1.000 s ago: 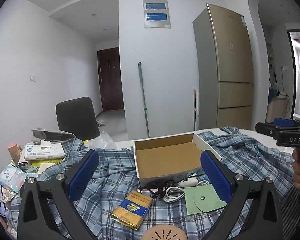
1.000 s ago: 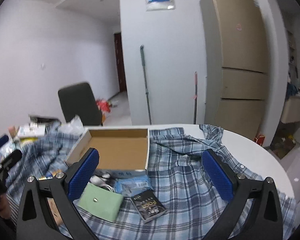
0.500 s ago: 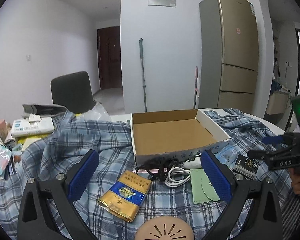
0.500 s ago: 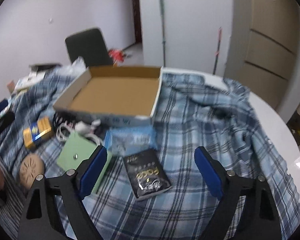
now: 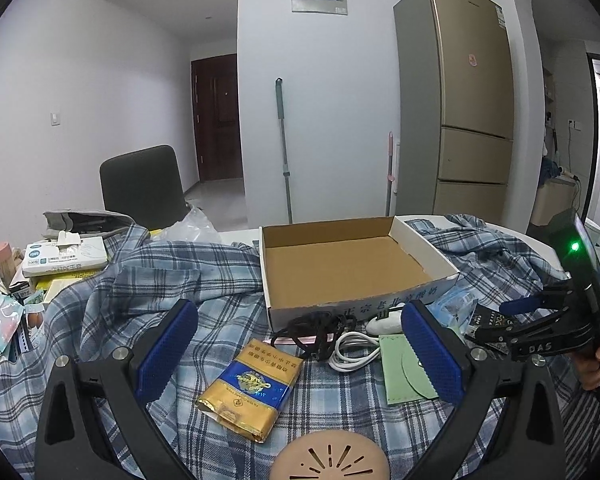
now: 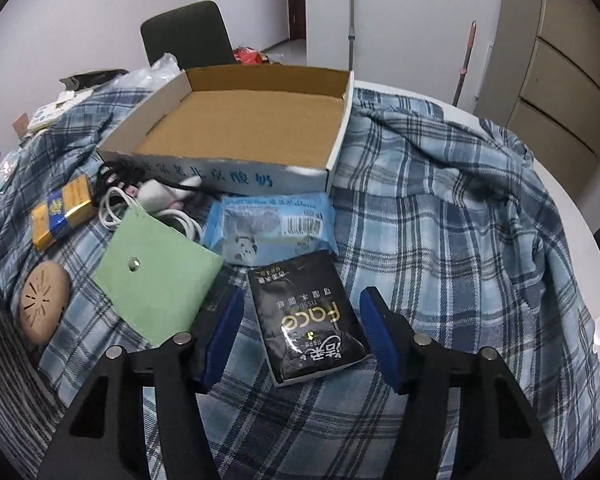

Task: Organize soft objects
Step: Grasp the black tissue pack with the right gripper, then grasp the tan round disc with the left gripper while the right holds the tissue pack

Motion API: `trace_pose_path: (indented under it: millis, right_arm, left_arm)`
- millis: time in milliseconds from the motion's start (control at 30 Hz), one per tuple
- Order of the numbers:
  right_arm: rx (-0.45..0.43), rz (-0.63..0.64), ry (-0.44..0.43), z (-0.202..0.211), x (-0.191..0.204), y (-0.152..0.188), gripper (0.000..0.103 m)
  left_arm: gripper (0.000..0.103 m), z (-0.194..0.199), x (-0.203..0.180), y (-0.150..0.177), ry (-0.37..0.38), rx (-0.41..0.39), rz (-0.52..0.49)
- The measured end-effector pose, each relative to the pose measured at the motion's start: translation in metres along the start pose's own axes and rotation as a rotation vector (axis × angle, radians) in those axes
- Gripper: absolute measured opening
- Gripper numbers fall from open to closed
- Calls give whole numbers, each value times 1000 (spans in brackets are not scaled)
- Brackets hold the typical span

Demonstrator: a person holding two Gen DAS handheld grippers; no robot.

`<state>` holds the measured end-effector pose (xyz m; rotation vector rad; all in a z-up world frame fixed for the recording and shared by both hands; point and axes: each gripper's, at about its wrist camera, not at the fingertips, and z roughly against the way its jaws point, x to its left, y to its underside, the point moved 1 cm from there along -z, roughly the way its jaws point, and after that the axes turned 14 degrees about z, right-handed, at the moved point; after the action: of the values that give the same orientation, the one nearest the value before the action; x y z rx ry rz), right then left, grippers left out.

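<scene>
A black tissue pack (image 6: 308,320) lies on the plaid shirt (image 6: 440,220) in front of the open cardboard box (image 6: 236,172). My right gripper (image 6: 303,298) points down over it, jaws closing, with the pack between the blue pads and a gap still showing on the left side. A blue wipes pack (image 6: 268,224) and a green pouch (image 6: 156,276) lie beside it. In the left wrist view my left gripper (image 5: 299,310) hangs open above a yellow-blue pack (image 5: 252,388), and the right gripper (image 5: 500,320) shows at the right edge.
A white cable (image 5: 354,350), a black cord (image 5: 316,328) and a tan vented disc (image 5: 328,456) lie near the box. A tissue box (image 5: 64,254) and clutter fill the left. A dark chair (image 5: 144,184) and fridge (image 5: 468,100) stand behind the white table (image 6: 580,216).
The right gripper has dropped and tipped down over the black tissue pack, and its jaws have narrowed around it. The left gripper sank a little, then held still.
</scene>
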<state>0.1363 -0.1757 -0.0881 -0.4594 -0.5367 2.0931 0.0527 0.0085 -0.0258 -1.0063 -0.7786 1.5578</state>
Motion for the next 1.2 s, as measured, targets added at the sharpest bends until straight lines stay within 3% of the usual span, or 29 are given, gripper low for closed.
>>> trace_pose_path:
  millis: [133,167,267,367,467,600,767,867,933,967,1200]
  right_arm:
    - [46,9,5,-11,2,2,58]
    - [45,0,2,-11,0,2,52]
    - [23,-14,-4,-5,-3,3,48]
    - [-41,9,33,10,2,-1,47]
    - [-158,32,99,43,10,-6,47]
    - [-277,-2,44,87,19,-11,47]
    - [-312,13,-6,109,50,-7,47]
    - [-302,46,-36,100,68,1,47]
    - [-298,68,-23,89,74,5,47]
    - [-292,76,-17,84,77,8,47]
    - [-243,78,-43,61,78,14,48]
  left_arm:
    - [103,1,-1,1,-2,-9,-12]
    - [103,2,-2,1,-2,-12,-14]
    - [103,3,-3,0,-1,-15,-20]
    - [103,3,-3,0,-4,-15,-18]
    - [103,4,-1,-3,-18,-9,-15]
    - [103,13,1,-8,-11,4,-45]
    - [103,16,6,5,0,124,-105]
    - [102,10,12,18,29,234,-108]
    - [89,7,13,25,25,273,-133]
    - [87,6,13,28,25,289,-143]
    - [87,-6,11,41,81,414,-185]
